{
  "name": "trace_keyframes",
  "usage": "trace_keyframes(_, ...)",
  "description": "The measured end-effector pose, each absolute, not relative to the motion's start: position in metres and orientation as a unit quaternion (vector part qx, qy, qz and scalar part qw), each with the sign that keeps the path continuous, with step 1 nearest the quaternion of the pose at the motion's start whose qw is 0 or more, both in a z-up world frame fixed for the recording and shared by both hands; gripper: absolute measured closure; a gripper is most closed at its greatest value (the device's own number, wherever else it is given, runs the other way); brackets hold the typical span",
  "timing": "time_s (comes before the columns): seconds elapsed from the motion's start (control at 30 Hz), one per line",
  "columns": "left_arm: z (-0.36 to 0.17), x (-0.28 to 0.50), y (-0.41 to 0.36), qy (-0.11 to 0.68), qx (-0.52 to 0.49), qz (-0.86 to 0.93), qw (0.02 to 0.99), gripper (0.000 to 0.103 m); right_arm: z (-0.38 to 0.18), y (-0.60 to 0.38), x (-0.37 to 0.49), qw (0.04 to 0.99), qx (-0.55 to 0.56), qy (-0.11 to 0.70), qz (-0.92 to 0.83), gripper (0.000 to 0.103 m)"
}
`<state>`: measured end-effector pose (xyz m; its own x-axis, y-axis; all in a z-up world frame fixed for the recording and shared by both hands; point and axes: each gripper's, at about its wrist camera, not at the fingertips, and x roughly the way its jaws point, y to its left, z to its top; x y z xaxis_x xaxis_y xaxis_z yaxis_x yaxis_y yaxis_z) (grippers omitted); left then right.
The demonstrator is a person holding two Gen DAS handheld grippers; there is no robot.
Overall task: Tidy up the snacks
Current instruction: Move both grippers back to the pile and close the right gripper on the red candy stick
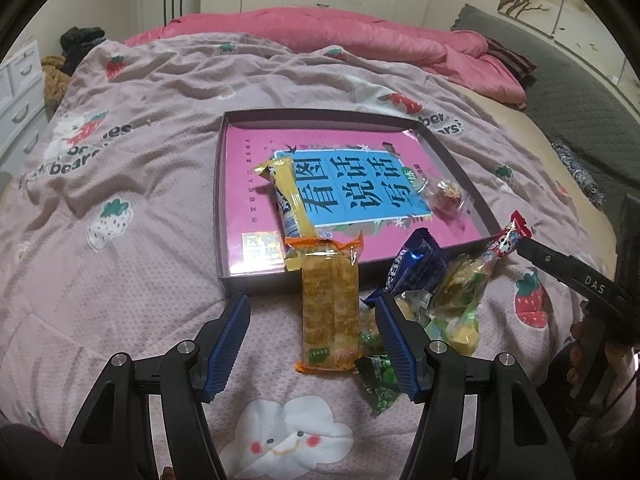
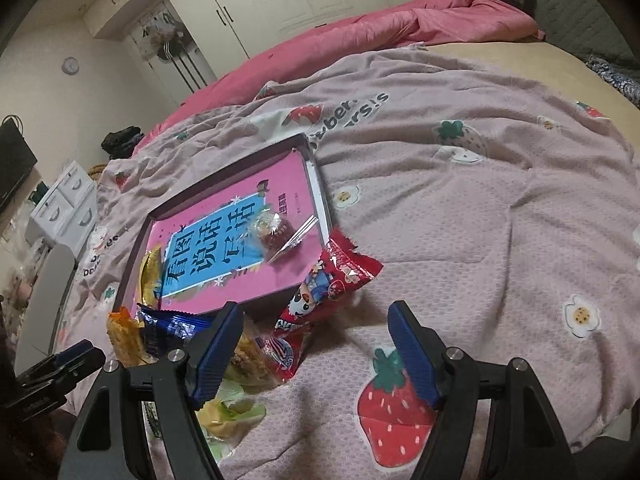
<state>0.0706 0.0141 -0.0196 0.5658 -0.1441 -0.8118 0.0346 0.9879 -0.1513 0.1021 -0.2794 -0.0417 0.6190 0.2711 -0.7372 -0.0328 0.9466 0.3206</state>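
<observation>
From the left wrist view, the orange cracker packet [image 1: 330, 304] lies on the quilt [image 1: 140, 200] with its long axis running away from the camera, its far crimped end touching the near edge of the shallow box [image 1: 219, 200]. A yellow snack bar [image 1: 290, 204] lies inside the box near its near edge, long axis also running away and tilted slightly left. A clear-wrapped candy [image 1: 444, 196] sits toward the box's right wall. Just right of the cracker packet a blue packet [image 1: 412, 268] and a heap of green and yellow wrapped sweets [image 1: 460, 300] lie on the quilt. The left gripper [image 1: 312, 340] is level and low over the quilt, its jaws spread wide, holding nothing, with the cracker packet's near end between them.

From the right wrist view, the red snack packet [image 2: 320, 300] lies across the box's near right corner [image 2: 326, 216], long axis pointing up-right. The right gripper [image 2: 316, 356] tilts leftward, jaws wide apart and empty, its left finger [image 2: 212, 356] over the sweets.
</observation>
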Motion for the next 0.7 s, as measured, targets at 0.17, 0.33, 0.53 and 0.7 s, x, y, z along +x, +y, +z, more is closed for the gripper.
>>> trace_keyframes(0.17,-0.025,0.076,0.014,0.468,-0.063,-0.051,0.88,0.036,-0.047,-0.28,0.109,0.886,0.145,0.433,0.086,0.033)
trace_keyframes(0.33,-0.031,0.08,0.012,0.474,-0.062,-0.051,0.877,0.036,-0.051,-0.282,0.115,0.883,0.154,0.433,0.094,0.04)
trace_keyframes(0.53,-0.037,0.085,0.012,0.479,-0.064,-0.05,0.874,0.036,-0.056,-0.276,0.12,0.878,0.151,0.44,0.112,0.057)
trace_keyframes(0.7,-0.041,0.09,0.013,0.482,-0.069,-0.048,0.872,0.036,-0.059,-0.267,0.124,0.876,0.133,0.445,0.128,0.068)
